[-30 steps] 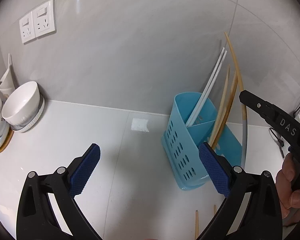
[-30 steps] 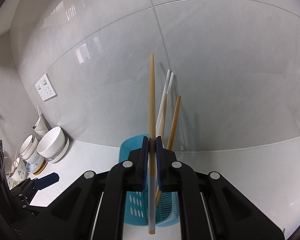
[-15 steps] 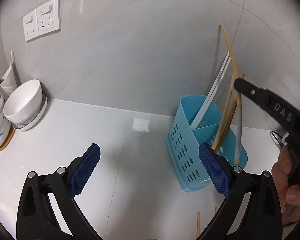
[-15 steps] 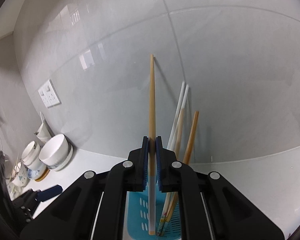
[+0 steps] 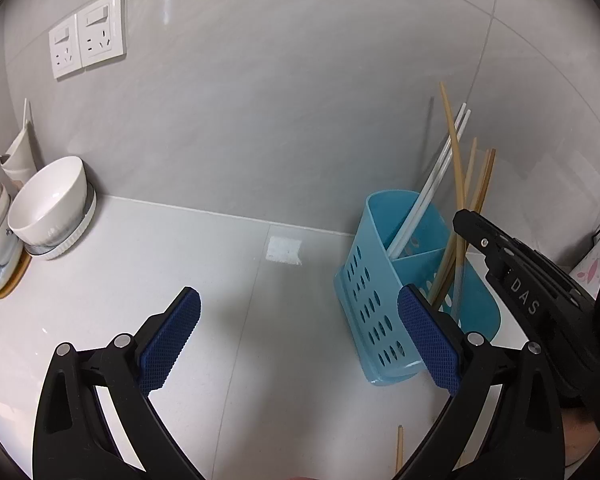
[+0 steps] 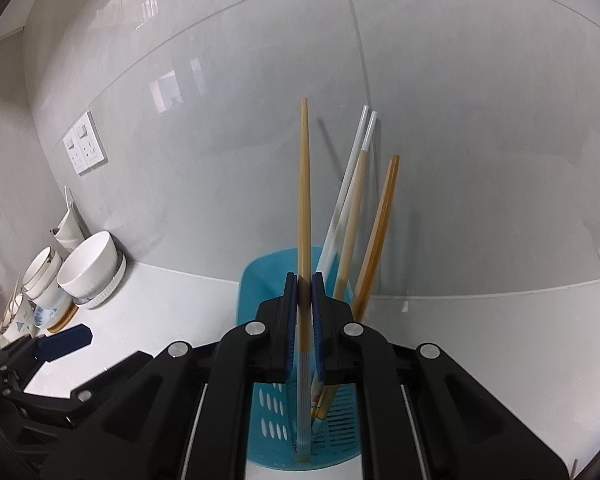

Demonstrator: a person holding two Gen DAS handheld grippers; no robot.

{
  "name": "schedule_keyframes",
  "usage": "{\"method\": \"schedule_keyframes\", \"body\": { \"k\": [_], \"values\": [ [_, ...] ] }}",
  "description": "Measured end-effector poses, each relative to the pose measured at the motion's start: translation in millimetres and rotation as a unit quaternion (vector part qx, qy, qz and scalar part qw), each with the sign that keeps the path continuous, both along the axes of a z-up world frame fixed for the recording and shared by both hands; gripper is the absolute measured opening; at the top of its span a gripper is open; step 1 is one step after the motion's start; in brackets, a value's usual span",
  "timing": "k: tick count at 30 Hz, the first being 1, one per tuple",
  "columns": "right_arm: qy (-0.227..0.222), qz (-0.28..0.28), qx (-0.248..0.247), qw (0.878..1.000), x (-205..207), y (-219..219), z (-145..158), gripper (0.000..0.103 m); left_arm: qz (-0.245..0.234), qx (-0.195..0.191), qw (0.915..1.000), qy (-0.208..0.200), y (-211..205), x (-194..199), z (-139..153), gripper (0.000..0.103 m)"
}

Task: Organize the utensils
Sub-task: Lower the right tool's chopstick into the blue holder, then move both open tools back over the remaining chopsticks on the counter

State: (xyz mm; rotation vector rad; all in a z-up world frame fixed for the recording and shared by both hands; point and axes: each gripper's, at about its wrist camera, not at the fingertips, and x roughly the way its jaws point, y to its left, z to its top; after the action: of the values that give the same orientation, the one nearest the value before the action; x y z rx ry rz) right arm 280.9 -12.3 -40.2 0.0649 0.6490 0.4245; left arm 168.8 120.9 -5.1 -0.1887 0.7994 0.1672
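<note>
Your held chopstick (image 6: 304, 216), wooden with a pale lower end, stands upright, its tip down inside the blue holder (image 5: 364, 280). White and wooden chopsticks (image 6: 354, 208) lean inside the holder.

chopstick (image 5: 399, 450) cut off at bottom edge, cups (image 6: 18, 312) at left edge partly cropped

Home kitchen; tiled wall (image 5: 300, 100); bowls (image 5: 50, 200); chopstick caddy (image 5: 384, 280).

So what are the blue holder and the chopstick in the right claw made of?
Blue holder: looks like moulded plastic, smooth and slightly glossy, with punched oval holes. Chopstick in the right claw: tan, matte upper part suggests bamboo or wood; its ribbed pale lower end may be plastic.
</note>
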Motion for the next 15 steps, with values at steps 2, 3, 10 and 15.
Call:
{"method": "schedule_keyframes", "body": {
  "k": [2,3,10,15],
  "values": [
    [-0.003,0.001,-0.007,1.000,-2.1,1.0,0.5,0.009,0.000,0.000,1.0000,0.000,0.7,0.0,0.7,0.097],
    [-0.004,-0.001,-0.008,1.000,-3.1,0.6,1.8,0.009,0.001,0.000,1.0000,-0.001,0.8,-0.1,1.2,0.097],
    [-0.019,-0.008,-0.015,1.000,-10.1,-6.1,17.7,0.033,-0.003,0.000,1.0000,-0.004,1.2,-1.8,5.2,0.097],
    [-0.023,-0.014,-0.024,0.999,-24.4,-21.9,32.2,0.060,-0.011,-0.004,0.9999,-0.008,-2.8,-6.6,11.3,0.097]
  ]
}}
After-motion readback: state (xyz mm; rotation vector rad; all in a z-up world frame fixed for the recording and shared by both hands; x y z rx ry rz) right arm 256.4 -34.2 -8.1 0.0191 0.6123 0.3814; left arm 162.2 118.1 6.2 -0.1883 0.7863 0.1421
